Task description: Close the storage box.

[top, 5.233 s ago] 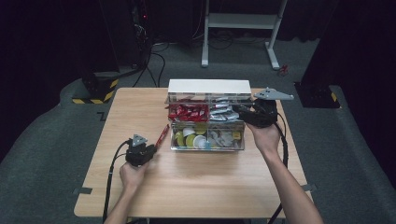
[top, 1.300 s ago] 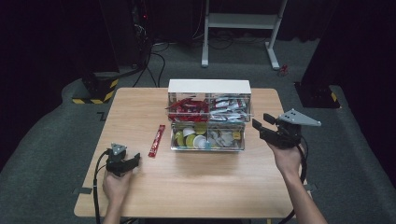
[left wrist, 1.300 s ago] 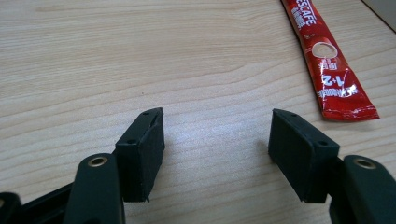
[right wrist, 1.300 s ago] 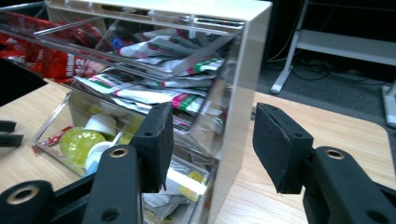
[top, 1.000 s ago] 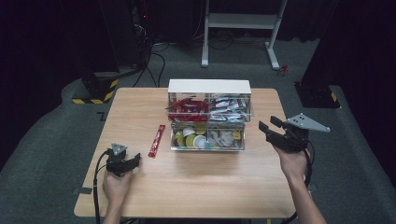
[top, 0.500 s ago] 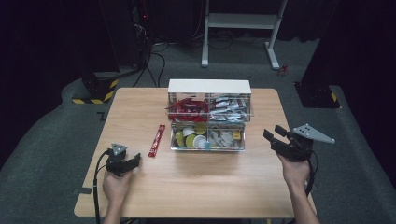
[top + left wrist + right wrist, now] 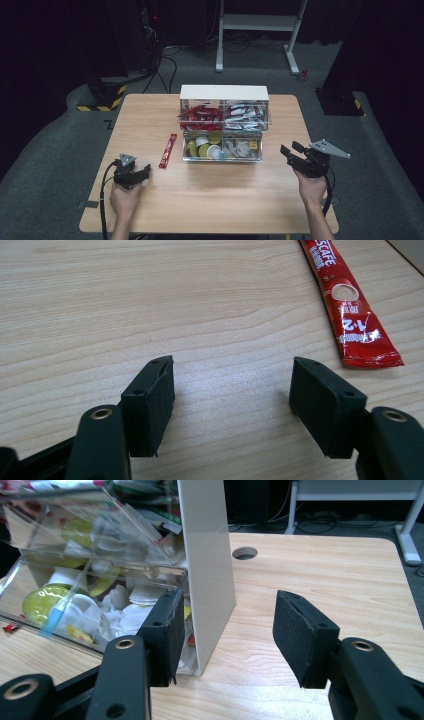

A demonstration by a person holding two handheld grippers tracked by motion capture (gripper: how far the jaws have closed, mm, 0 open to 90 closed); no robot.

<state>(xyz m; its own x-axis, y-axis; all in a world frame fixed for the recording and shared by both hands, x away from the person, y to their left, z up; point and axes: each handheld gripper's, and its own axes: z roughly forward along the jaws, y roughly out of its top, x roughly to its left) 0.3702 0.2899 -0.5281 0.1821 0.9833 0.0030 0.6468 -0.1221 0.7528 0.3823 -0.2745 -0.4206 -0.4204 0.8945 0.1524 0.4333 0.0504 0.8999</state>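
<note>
A clear two-tier organizer (image 7: 223, 125) with white sides stands at the table's middle back, holding red sachets, silver sachets and small creamer cups; it also shows in the right gripper view (image 7: 207, 565). A red coffee stick sachet (image 7: 168, 150) lies flat on the table left of it, seen close in the left gripper view (image 7: 350, 305). My left gripper (image 7: 142, 172) rests low on the table at the front left, open and empty (image 7: 230, 400), just short of the sachet. My right gripper (image 7: 290, 150) hovers right of the organizer, open and empty (image 7: 227, 630).
The wooden table (image 7: 215, 200) has a cable hole (image 7: 244, 554) near its right back. A white desk frame (image 7: 260, 25) and cables stand on the dark floor behind. A yellow-black striped base (image 7: 102, 97) sits off the table's back left corner.
My right gripper has drawn back from the organizer's top right to the table's right side and lowered. My left gripper let the red sachet lie and pulled back toward the front left.
</note>
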